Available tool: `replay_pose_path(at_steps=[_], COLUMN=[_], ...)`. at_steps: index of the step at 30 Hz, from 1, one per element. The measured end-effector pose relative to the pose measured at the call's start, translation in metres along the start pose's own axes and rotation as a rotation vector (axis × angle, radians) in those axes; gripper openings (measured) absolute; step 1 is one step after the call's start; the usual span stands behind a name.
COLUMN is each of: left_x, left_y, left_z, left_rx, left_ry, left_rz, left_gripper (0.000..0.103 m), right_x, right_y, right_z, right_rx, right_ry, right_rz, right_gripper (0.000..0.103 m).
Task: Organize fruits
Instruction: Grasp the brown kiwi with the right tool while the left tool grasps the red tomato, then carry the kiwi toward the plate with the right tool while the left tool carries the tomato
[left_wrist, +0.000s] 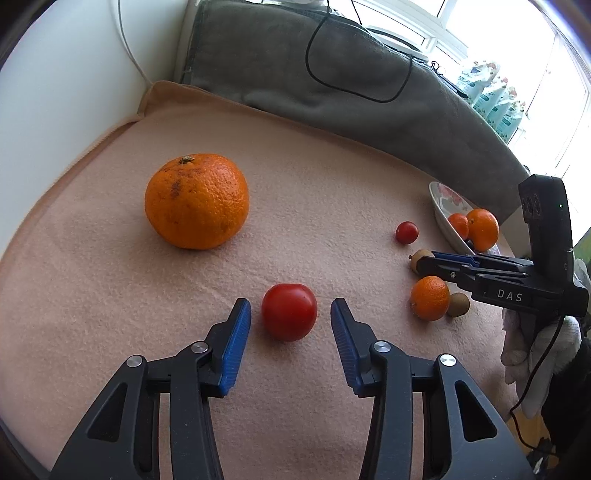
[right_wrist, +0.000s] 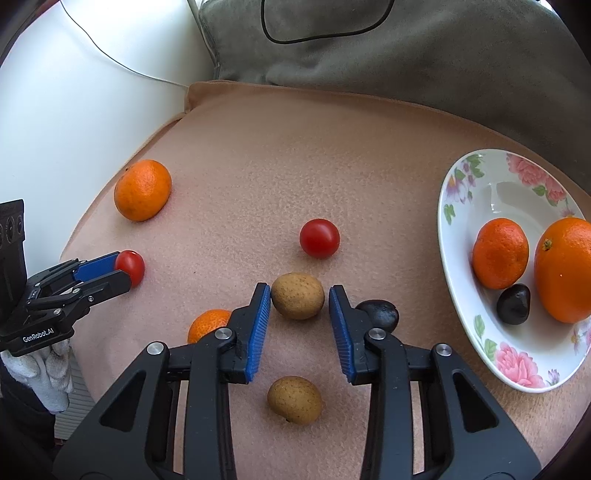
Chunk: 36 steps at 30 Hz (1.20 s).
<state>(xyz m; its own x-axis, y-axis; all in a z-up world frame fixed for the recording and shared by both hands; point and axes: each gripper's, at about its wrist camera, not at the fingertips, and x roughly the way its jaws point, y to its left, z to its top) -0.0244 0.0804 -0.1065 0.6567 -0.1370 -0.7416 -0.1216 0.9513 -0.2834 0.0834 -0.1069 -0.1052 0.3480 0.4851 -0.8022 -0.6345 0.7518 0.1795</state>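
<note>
A red tomato (left_wrist: 289, 312) lies on the pink cloth between the blue pads of my left gripper (left_wrist: 290, 304), with a gap on each side; the jaws stand open. My right gripper (right_wrist: 299, 288) straddles a brown round fruit (right_wrist: 297, 295), its pads close beside it but not pressing. A floral plate (right_wrist: 465, 192) at the right holds two oranges and a dark fruit. A big orange (left_wrist: 196, 201) sits far left. In the right wrist view my left gripper (right_wrist: 125, 269) shows at the left edge around the tomato (right_wrist: 136, 266).
Loose on the cloth are a small tomato (right_wrist: 319, 238), a mandarin (right_wrist: 207, 325), a second brown fruit (right_wrist: 294, 399) and a dark fruit (right_wrist: 380, 314) behind the right finger. A grey blanket (right_wrist: 406, 62) with a black cable lines the back, a white wall (right_wrist: 74, 110) the left.
</note>
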Motion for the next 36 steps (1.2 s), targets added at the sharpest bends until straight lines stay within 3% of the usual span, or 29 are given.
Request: replay_pose_path(at_steps=[5,21,36], left_x=[0.003,-0.002,-0.004], left_y=[0.000,-0.002,-0.032], left_z=[-0.001,0.003,0.018], left_rx=[0.010,0.002,0.047], left_ry=[0.005,-0.011,-0.030], left_rz=[0.014,-0.006,-0.080], left_gripper=[0.030,0.030,0.030], right_x=[0.003,-0.005,-0.057], right_y=[0.003,0.000,-0.020], right_z=[0.000,-0.004,-0.011], right_rx=[-0.012,0.012,0.062], right_ry=[-0.001,-0.035,-0.148], right_rz=[-0.008,-0.010,-0.027], right_gripper=[0.032,0.031,0.031])
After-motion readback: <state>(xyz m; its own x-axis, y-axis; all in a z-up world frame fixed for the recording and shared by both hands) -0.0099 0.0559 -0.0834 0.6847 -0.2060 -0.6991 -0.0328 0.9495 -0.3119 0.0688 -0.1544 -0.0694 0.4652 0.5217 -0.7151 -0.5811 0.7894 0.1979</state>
